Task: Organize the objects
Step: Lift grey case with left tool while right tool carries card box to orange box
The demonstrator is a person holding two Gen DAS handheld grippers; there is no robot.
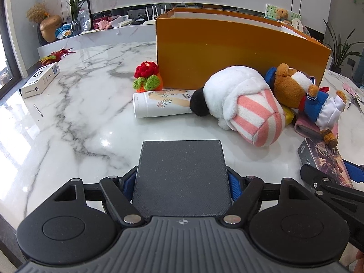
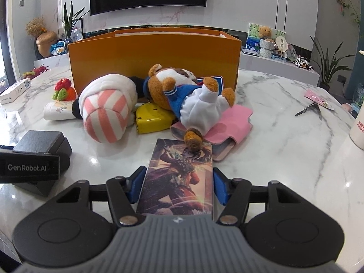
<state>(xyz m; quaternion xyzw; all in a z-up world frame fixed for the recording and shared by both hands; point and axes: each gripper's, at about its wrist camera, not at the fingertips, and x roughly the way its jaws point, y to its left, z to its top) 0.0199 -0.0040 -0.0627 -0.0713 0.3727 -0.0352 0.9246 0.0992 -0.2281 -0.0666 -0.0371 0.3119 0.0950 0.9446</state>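
- While low over the marble table (image 1: 75, 104), left gripper (image 1: 180, 177) clamped on a dark grey box (image 1: 182, 177).
- Right gripper (image 2: 177, 185), fingers (image 2: 136, 186) closed on an illustrated box (image 2: 179, 177), just before the plush bear (image 2: 182, 91) and orange box (image 2: 154, 52).

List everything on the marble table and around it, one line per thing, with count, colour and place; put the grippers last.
orange box: 1, orange, upright at the table's far side
striped plush: 1, white with pink stripes, lying before the box
bear plush: 1, brown in blue and white, lying on the pink wallet
pink wallet: 1, pink, under the bear
yellow case: 1, yellow, between the plushes
white bottle: 1, white, on its side
crochet toy: 1, red, green, orange, by the box's corner
white carton: 1, white, table's left edge
left gripper: shut on dark grey box
right gripper: shut on picture box
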